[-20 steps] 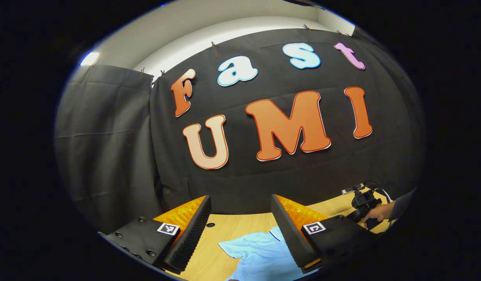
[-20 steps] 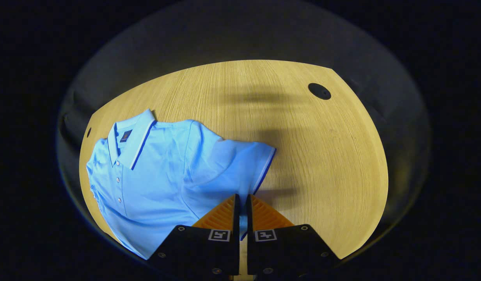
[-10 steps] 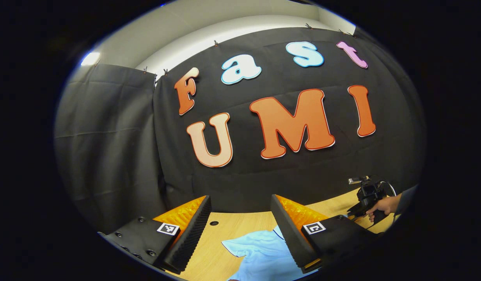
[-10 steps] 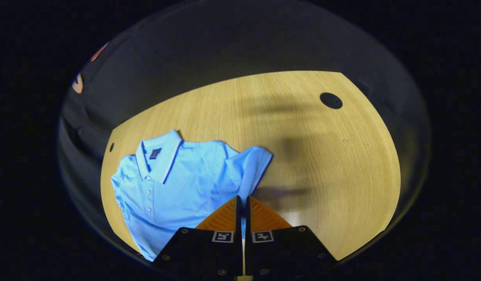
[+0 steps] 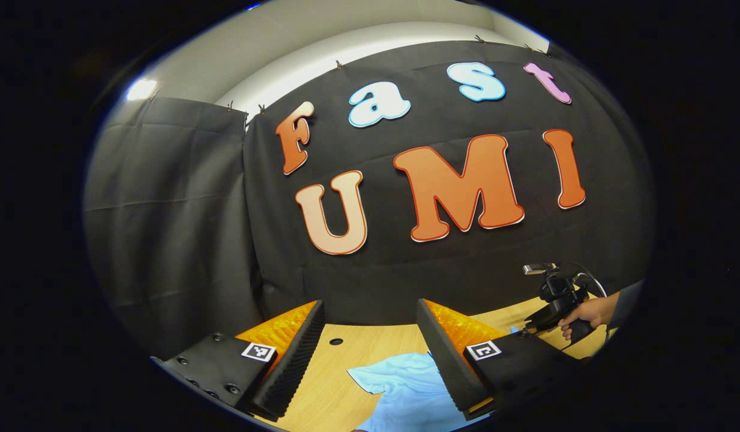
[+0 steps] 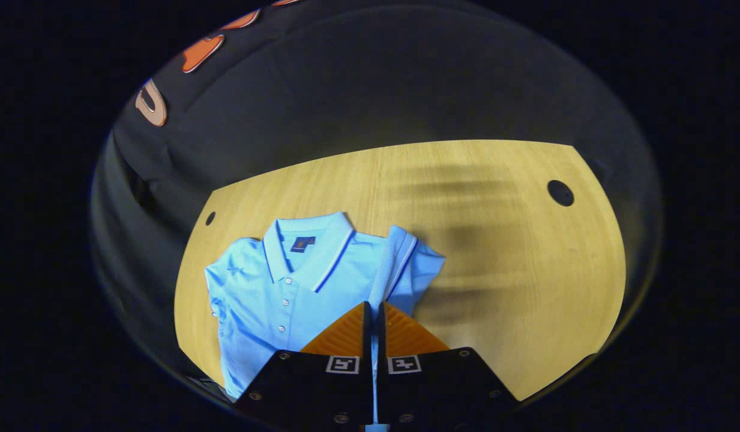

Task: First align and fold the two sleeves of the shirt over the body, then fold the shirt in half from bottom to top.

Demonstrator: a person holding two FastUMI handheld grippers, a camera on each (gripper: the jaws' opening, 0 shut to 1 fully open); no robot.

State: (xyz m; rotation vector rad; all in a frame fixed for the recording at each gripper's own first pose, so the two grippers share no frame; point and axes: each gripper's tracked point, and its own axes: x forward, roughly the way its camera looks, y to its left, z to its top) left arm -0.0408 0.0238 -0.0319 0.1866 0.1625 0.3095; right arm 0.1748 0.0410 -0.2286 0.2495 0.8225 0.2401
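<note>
Black cloth walls around a pale wooden table (image 6: pixel 502 288), round holes near its corners. A light blue polo shirt (image 6: pixel 273 294) lies face up on the table's left part in the right gripper view, collar toward the far wall. The right gripper (image 6: pixel 373 324) has its jaws pinched on the shirt's sleeve (image 6: pixel 400 264), lifted and drawn over the body. The left gripper (image 5: pixel 370 342) hangs above the table with jaws wide, holding nothing, shirt cloth below it. A hand (image 5: pixel 589 312) grips the other tool's handle.
</note>
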